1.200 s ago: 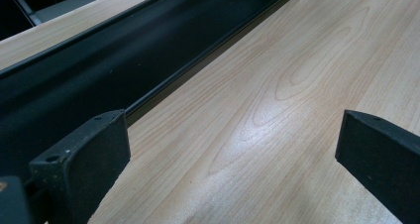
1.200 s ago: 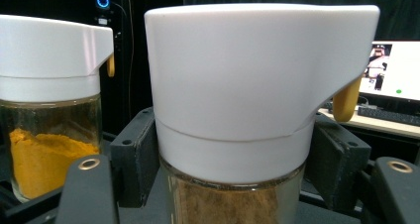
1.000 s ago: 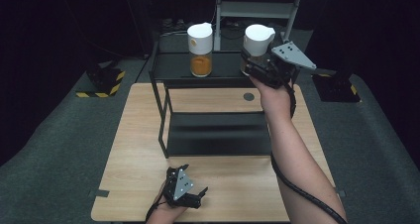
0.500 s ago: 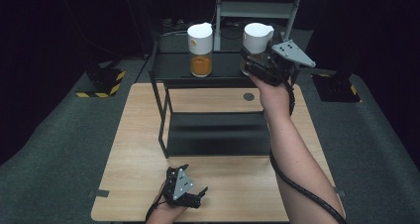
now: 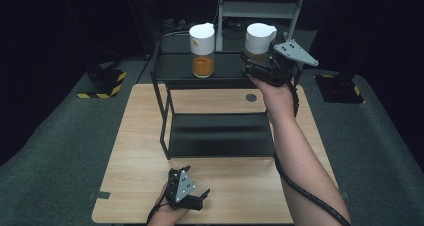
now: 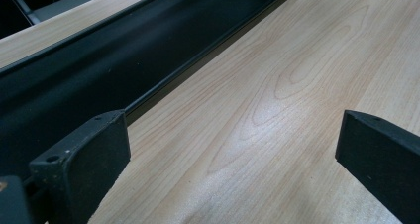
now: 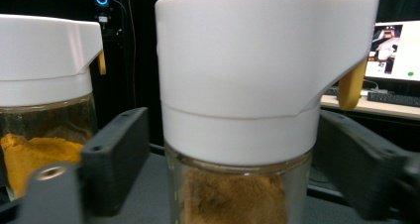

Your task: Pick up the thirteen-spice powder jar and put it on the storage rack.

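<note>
Right gripper: jaws just opened, standing clear either side of the brown-spice jar on the black rack's top shelf, beside the orange-spice jar. Left gripper: jaws apart, empty, over worktop.

2 jars crowd rack top; lower shelf free

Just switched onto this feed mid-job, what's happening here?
A person is working with two handheld grippers at a wooden table that carries a black two-tier rack. Two white-lidded spice jars stand on the top shelf. The right gripper is at the right jar, its fingers just opened, standing apart on either side of the glass. The left jar stands untouched. The left gripper rests open near the table's front edge.
</note>
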A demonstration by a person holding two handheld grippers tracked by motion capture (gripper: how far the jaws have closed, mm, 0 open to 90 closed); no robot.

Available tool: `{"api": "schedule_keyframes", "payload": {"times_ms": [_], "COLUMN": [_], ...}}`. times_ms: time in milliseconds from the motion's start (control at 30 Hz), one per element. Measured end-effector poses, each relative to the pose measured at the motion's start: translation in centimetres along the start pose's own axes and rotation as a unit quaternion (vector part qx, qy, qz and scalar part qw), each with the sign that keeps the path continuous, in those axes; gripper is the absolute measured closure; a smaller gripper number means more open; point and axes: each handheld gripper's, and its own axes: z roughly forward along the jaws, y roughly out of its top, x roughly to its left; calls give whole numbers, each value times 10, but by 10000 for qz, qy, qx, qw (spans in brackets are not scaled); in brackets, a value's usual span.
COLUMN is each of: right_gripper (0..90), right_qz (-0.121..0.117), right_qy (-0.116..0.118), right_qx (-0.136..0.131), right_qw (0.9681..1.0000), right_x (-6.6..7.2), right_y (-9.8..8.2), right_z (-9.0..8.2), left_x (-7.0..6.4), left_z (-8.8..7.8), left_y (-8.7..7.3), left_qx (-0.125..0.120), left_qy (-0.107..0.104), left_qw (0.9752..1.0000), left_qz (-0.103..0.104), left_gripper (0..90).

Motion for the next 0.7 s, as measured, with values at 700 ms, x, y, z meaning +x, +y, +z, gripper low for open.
{"api": "schedule_keyframes", "payload": {"times_ms": [700], "right_gripper": [0], "right_qz": [-150], "right_qy": [252], "right_qx": [-169], "right_qw": [9994], "right_x": [-2], "right_y": [-12], "right_z": [-35], "left_x": [-1], "left_z": [0], "left_y": [0], "left_qx": [7], "left_qy": [9], "left_qw": [10000], "left_qz": [69], "left_gripper": [7]}}
